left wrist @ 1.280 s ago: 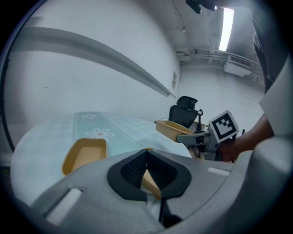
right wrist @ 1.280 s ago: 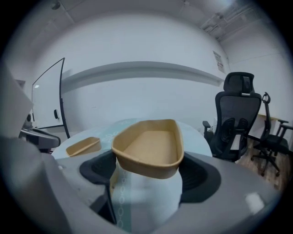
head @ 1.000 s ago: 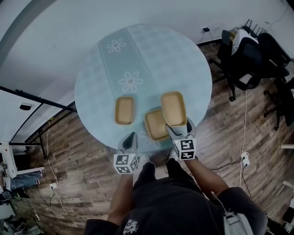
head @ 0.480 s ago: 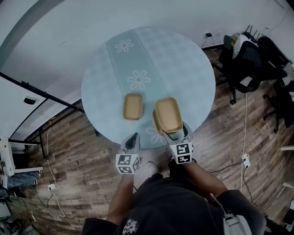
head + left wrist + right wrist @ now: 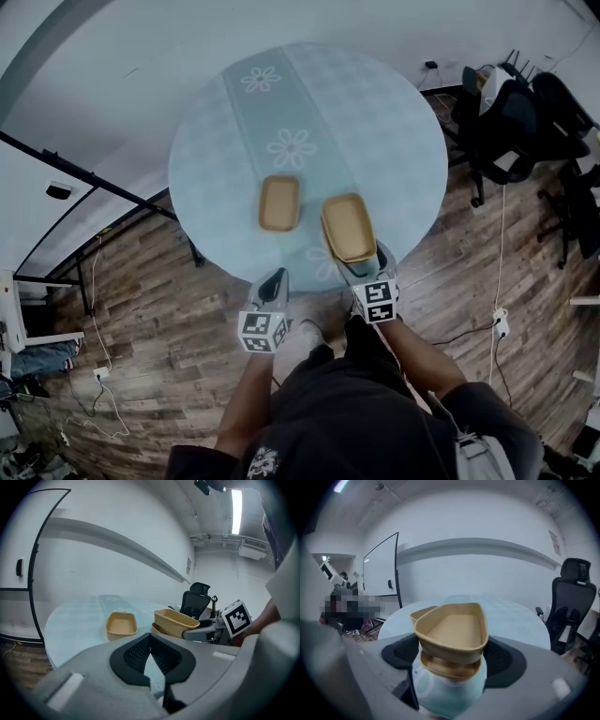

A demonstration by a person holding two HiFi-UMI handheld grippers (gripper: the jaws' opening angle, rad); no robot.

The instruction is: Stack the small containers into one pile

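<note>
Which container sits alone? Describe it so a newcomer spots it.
On the pale-blue table, follow the flowered strip to its central flower. The tan container sits nearer the person. The right gripper holds its twin over a third; this one stands alone.

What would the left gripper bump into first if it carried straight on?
Probably the lone container on the table; the left gripper points roughly at it, though it might slip just past.

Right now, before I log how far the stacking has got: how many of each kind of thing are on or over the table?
Tan containers: 3 (held container, lower container beneath it, lone container apart on the table)
Grippers: 2 (left gripper shut and empty, right gripper shut on the held container)
Total: 5
</note>
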